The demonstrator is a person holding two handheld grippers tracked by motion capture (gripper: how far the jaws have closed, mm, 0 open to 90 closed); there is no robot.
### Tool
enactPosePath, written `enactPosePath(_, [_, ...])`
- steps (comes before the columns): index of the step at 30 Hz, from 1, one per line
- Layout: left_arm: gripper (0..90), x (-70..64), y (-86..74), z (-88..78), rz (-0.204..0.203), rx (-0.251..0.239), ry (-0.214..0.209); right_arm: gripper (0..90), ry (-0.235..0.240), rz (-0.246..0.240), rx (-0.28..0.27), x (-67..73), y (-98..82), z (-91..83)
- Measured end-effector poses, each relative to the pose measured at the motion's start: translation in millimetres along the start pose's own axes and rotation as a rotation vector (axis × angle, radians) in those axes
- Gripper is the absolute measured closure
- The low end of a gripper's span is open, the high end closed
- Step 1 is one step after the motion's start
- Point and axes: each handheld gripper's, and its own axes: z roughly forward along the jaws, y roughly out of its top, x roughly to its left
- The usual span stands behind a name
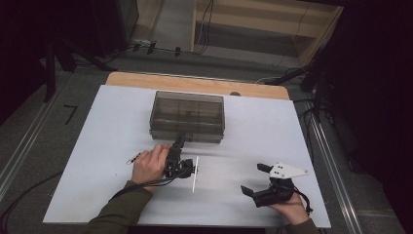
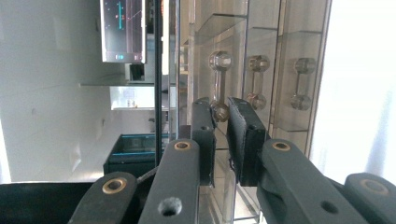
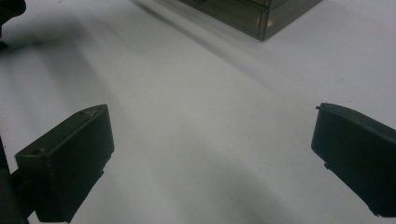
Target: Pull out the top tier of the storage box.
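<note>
While the person's left hand [image 1: 150, 165] held the left gripper [image 1: 178, 144] against the near face of a smoke-tinted clear plastic drawer cabinet [image 1: 187, 116], its jaws were nearly shut on a small clear dumbbell-shaped drawer handle [image 2: 219, 86]. The cabinet sat toward the far middle of the white table [image 1: 97, 146] — a squat rectangular box, translucent grey, with inner dividers faintly visible through its top. Its long axis ran across the table, left to right, and its drawer fronts faced the person.

From the left gripper view the gripped handle appeared as a thin bar between two rounded knobs, with two further handles [image 2: 258, 81] of the same kind beside it. Whether the pads actually pressed the lower knob or merely flanked it was hard to judge — glare and reflections in the plastic obscured the contact.

Well apart, at the near right of the table, the right gripper [image 1: 256, 179] rested with jaws wide open on nothing. Its own view cut off all but one corner of the cabinet.
</note>
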Motion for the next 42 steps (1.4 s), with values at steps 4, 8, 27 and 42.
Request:
enactPosePath(4, [81.2,-0.6,0.4,-2.8,-0.001,-0.002,0.002,0.0,0.0,0.003,0.001,0.3,0.0,-0.1])
enactPosePath(8, [81.1,-1.1,0.2,-5.5,-0.003,-0.007,0.003,0.0,-0.001,0.004,-0.001,0.1,0.0,-0.3])
enactPosePath(27, [67.8,-5.6,-1.1,-16.5,-0.019,-0.014,-0.016,0.0,0.0,0.007,0.0,0.6,-0.2,-1.2])
enactPosePath(42, [51.5,-6.8,-11.0,-31.2,-0.048,-0.008,-0.042,0.0,-0.005,0.0,0.001,0.7,-0.7,-1.0])
